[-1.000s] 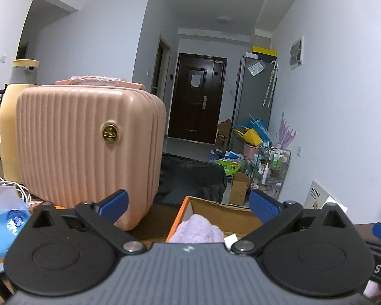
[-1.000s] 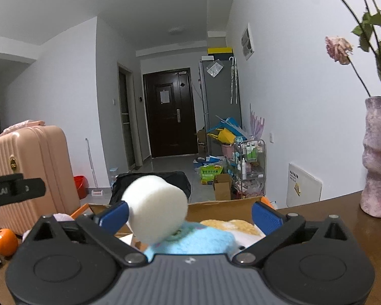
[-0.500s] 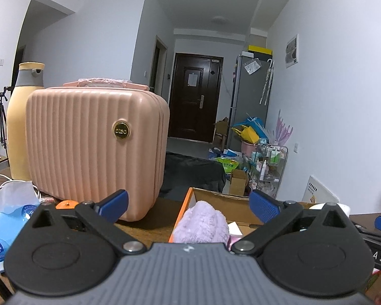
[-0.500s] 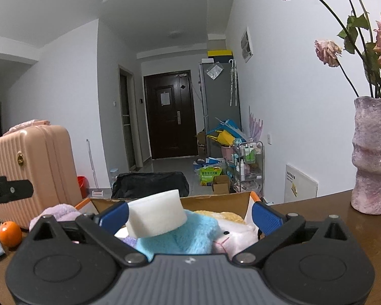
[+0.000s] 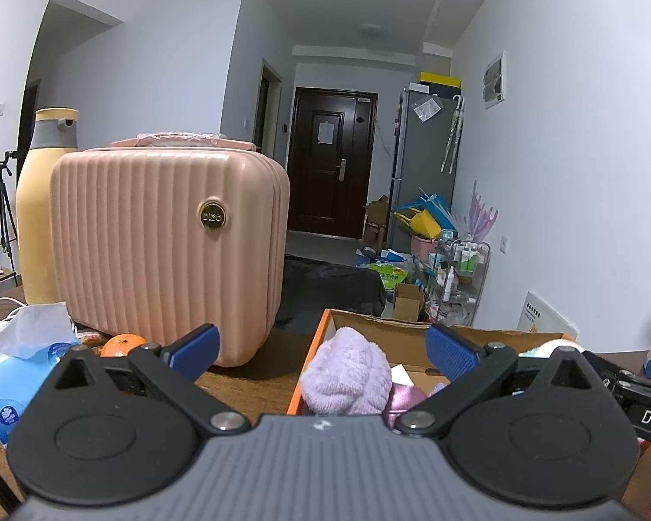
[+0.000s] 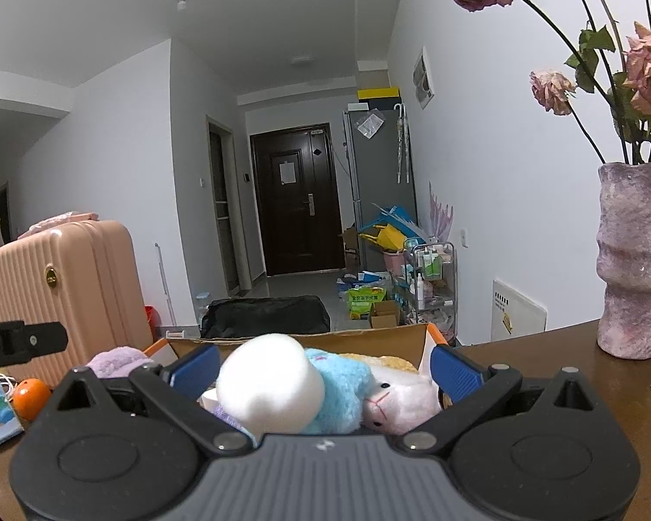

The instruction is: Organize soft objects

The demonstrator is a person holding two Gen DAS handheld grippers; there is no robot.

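An open cardboard box (image 5: 369, 319) with orange flaps stands on the wooden table. A lilac fluffy toy (image 5: 347, 375) lies in its left end, also seen in the right wrist view (image 6: 117, 358). A white foam roll (image 6: 271, 388) rests on a light blue plush (image 6: 347, 384) beside a pink-white plush animal (image 6: 401, 401) in the box (image 6: 360, 338). My left gripper (image 5: 321, 347) is open and empty above the box's left end. My right gripper (image 6: 323, 362) is open above the toys, holding nothing.
A pink ribbed suitcase (image 5: 169, 252) stands left of the box, with a yellow bottle (image 5: 43, 212) behind it. An orange (image 5: 121, 343) and a blue tissue pack (image 5: 17, 369) lie at the left. A vase of dried roses (image 6: 633, 260) stands at the right.
Both grippers drew back and rose a little. The white foam roll left the right gripper's fingers and now lies on the blue plush in the box.
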